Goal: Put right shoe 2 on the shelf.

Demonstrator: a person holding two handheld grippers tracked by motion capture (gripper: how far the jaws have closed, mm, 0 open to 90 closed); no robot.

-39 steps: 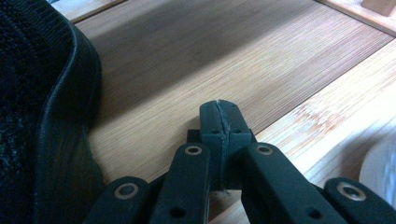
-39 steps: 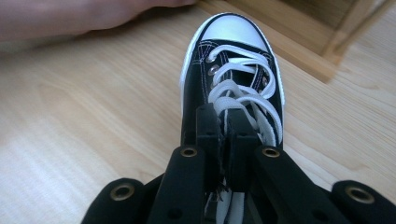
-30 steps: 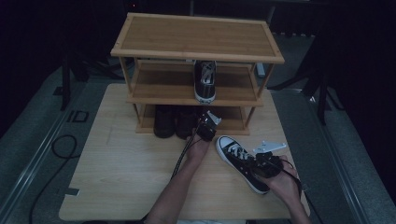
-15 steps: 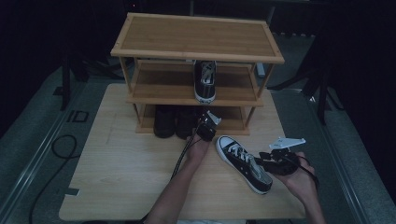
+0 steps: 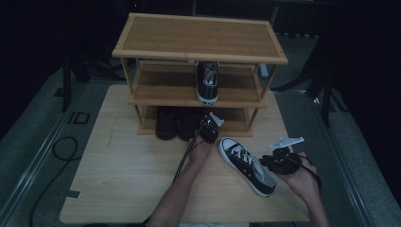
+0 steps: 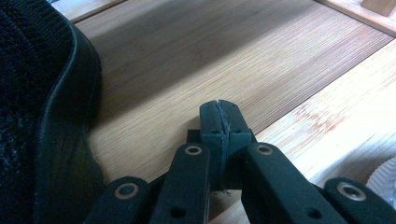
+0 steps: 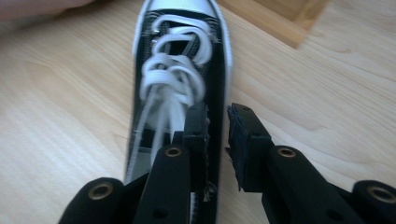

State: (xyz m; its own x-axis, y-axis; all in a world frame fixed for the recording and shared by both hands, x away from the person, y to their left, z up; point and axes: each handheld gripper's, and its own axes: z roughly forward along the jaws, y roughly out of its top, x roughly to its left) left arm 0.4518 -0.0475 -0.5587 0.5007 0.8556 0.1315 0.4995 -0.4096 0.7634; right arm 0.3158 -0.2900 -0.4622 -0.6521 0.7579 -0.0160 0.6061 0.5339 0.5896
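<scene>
Dim room, pale wood worktop [image 5: 118,189] | black canvas sneaker [image 5: 248,165] lies near front right edge; light, soft-sided, take by collar wall | right gripper [image 7: 217,123] fingers narrowly apart, closing, straddling collar | left gripper [image 6: 220,119] fingers pressed together, empty, beside shoe rack [image 5: 198,42].

Left claw [image 6: 219,122] closed; right claw [image 7: 218,128] narrowing.

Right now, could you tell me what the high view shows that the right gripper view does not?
High view: the wooden rack, a shelved sneaker on its middle tier, dark shoes on the bottom one. Right gripper view: up close, the right gripper, its jaws just closing but still apart, seemingly astride the shoe's side wall. Both: the black laced sneaker on the table.
</scene>
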